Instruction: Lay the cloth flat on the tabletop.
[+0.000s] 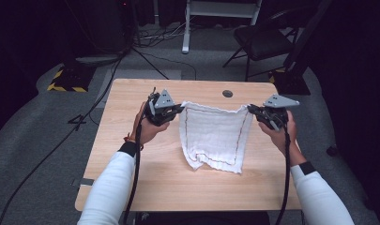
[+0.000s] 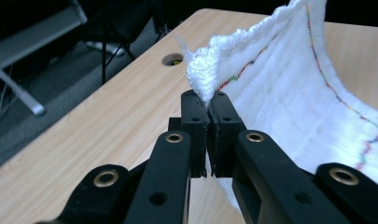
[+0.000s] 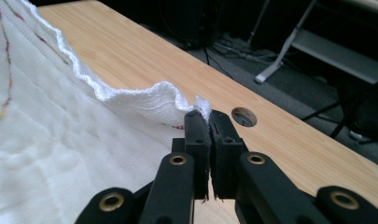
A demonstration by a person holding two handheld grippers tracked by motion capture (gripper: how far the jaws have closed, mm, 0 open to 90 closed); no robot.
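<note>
I had the left tool (image 1: 178, 108) and right tool (image 1: 251, 109) each clamped on a top corner of the white cloth (image 1: 215, 136), lifted over the table (image 1: 131, 122); the cable hole (image 1: 227, 93) lay beyond the cloth.

We see a light wooden surface (image 1: 131, 140) with rounded corners, standing on grey carpeted floor (image 1: 37, 140). Near its far edge sits a round cable hole (image 1: 227, 93). A white cloth (image 1: 216, 138) with a thin coloured stitched border has its lower edge resting on the wood, near the middle.
</note>
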